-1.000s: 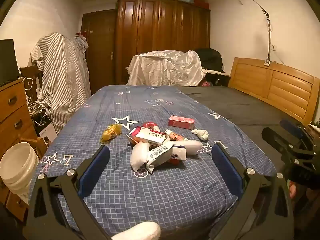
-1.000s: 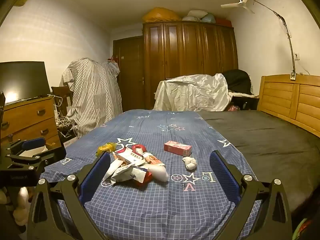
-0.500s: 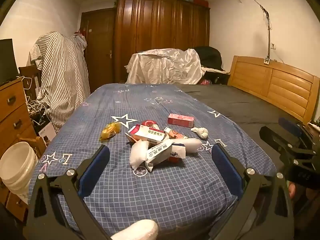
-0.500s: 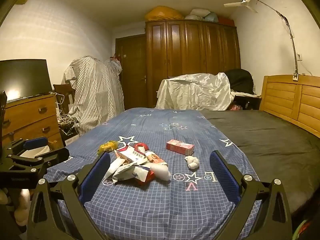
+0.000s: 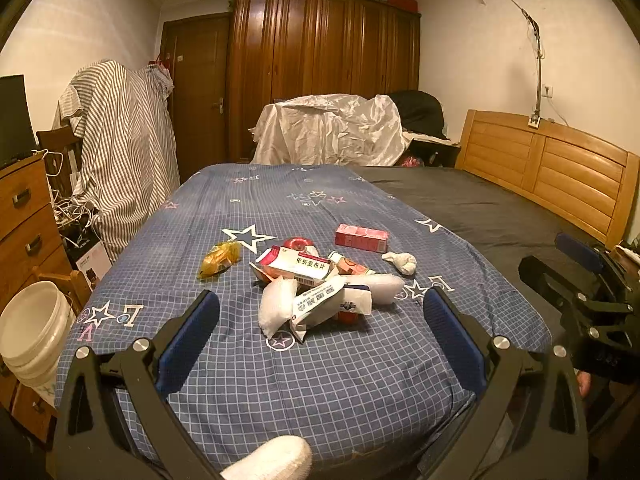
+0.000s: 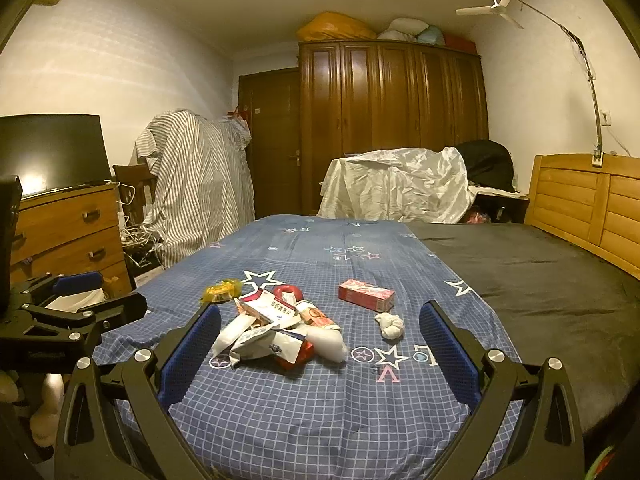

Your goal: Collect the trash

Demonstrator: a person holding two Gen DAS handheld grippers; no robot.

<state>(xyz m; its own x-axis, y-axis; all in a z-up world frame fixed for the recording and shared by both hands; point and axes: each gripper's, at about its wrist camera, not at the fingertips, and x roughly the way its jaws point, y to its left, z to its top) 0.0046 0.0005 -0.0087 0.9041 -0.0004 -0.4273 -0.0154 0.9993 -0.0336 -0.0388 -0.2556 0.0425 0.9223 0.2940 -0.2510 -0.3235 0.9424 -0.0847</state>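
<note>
A pile of trash [image 5: 316, 284] lies on the blue star-print bedspread [image 5: 248, 380]: white wrappers, a medicine box, a red item. Beside it lie a yellow wrapper [image 5: 219, 258], a pink box [image 5: 361, 237] and a crumpled tissue [image 5: 401, 261]. The right wrist view shows the pile [image 6: 280, 332], the yellow wrapper [image 6: 219, 290], the pink box [image 6: 366, 295] and the tissue [image 6: 390, 325]. My left gripper [image 5: 320, 316] is open and empty, short of the pile. My right gripper [image 6: 318, 328] is open and empty, also short of it.
A white bucket [image 5: 28, 328] stands on the floor left of the bed, by a wooden dresser [image 5: 24, 216]. A wooden headboard [image 5: 552, 168] is at the right. A dark sheet [image 5: 480, 208] covers the bed's right half. A wardrobe [image 5: 320, 72] stands at the back.
Both views have tilted up slightly, so the pile sits a little lower in frame. Both grippers stay open. Nothing on the bed has moved.
</note>
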